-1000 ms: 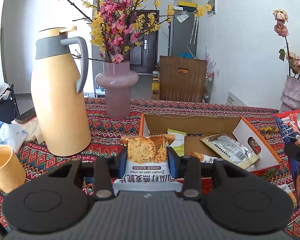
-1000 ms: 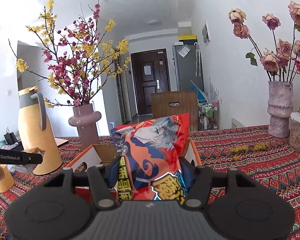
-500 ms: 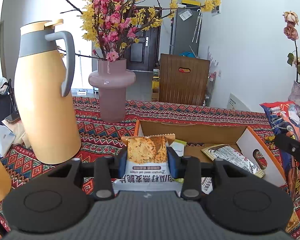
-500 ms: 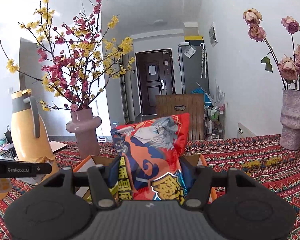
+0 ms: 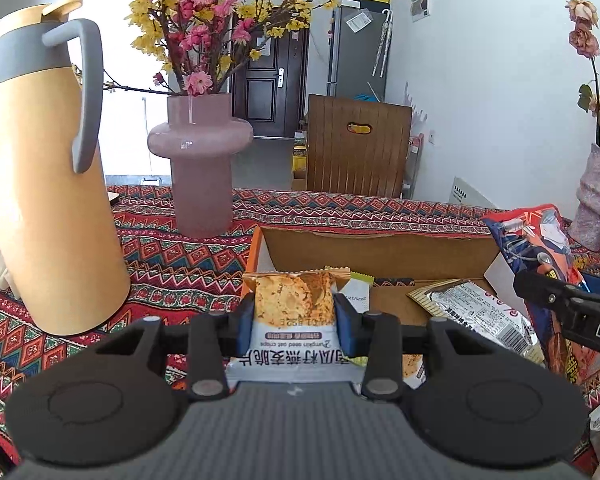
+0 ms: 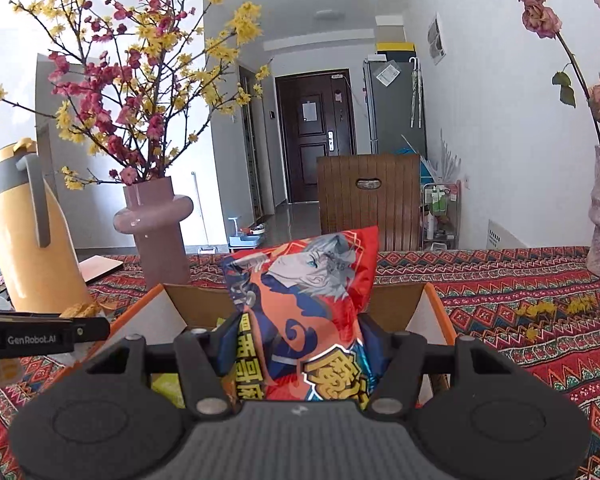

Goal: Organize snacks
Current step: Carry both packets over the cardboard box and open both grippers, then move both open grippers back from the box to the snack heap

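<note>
We've swung both tools in over the open orange-edged cardboard box (image 5: 380, 246) on the table: left tool (image 5: 294, 316) clamped on the oat crisp packet (image 5: 294, 300), right tool (image 6: 300, 348) gripping the red illustrated snack bag (image 6: 304, 292), both ready to drop.

Red snack bag (image 6: 308, 312) between right tongs (image 6: 300, 336)
</note>
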